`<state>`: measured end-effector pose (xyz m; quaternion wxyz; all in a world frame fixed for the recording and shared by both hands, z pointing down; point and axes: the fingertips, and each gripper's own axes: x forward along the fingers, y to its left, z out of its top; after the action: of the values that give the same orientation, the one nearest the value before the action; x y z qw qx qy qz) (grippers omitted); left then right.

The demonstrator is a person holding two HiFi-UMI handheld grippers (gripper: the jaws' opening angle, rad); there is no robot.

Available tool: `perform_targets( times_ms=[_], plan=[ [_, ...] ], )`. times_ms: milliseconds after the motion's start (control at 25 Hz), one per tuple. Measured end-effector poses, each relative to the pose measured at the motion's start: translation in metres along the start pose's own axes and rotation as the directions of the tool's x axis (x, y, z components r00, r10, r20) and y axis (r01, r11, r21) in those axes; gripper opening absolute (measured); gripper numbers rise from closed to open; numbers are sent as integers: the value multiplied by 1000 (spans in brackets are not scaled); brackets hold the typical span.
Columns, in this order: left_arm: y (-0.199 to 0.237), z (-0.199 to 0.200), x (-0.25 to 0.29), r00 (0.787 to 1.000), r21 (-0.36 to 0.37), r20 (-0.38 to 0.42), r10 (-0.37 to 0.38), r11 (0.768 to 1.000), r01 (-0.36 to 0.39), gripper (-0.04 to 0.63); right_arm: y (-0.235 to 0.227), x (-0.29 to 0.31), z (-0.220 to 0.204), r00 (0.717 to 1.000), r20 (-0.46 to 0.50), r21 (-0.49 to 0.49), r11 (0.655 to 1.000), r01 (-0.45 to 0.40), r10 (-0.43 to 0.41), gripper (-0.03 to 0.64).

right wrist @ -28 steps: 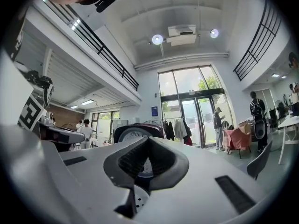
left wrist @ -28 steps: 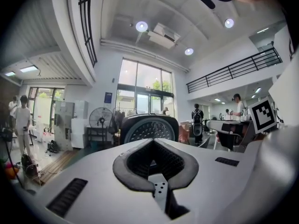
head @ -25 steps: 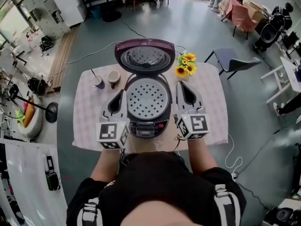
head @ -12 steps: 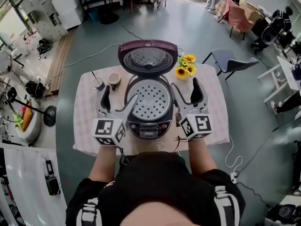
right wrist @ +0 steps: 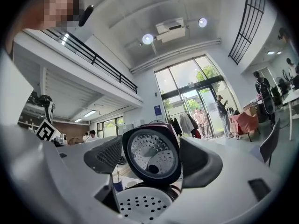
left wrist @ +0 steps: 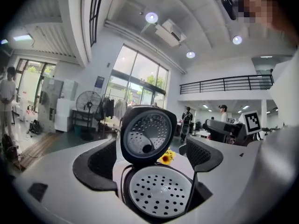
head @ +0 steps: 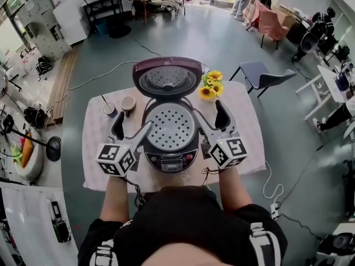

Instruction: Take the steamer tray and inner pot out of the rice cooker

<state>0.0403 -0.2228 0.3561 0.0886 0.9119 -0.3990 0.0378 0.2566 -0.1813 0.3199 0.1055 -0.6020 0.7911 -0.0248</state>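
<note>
Steamer tray (head: 169, 127) seated in open rice cooker (head: 168, 158) on checked worktop (head: 93, 148), lid (head: 167, 77) upright behind. Left hand-held gripper (head: 132, 127) spread wide at cooker's left rim, jaws just opened, nothing pinched. Right hand-held gripper (head: 209, 115) spread likewise at right rim, jaws just opened, nothing pinched. Sunflowers (head: 209, 85) and cups (head: 128, 103) beside lid.
</note>
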Motion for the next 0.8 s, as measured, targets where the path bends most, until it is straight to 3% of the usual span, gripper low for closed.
perform_targets(
  times_ms=[240,400,520,640,800],
  plan=[
    [17,-2,-3,1000,-54,-6,-14,998,13,453,-9,1,-7,999,-38,31,999,14,-13,374],
    [16,-10,-3,995,-129,-24,-94,988,90,453,-9,3,-22,996,-93,50,999,-12,16,394],
    [15,-15,0,988,-212,-23,-155,966,147,453,-11,4,-34,988,-137,148,988,-48,68,399],
    [15,-23,4,976,-311,-13,-216,929,201,453,-18,3,-51,974,-188,270,960,-71,125,400],
    [13,-36,9,940,-491,11,-340,817,301,453,-29,0,-72,951,-218,503,860,-84,221,400]
  ],
)
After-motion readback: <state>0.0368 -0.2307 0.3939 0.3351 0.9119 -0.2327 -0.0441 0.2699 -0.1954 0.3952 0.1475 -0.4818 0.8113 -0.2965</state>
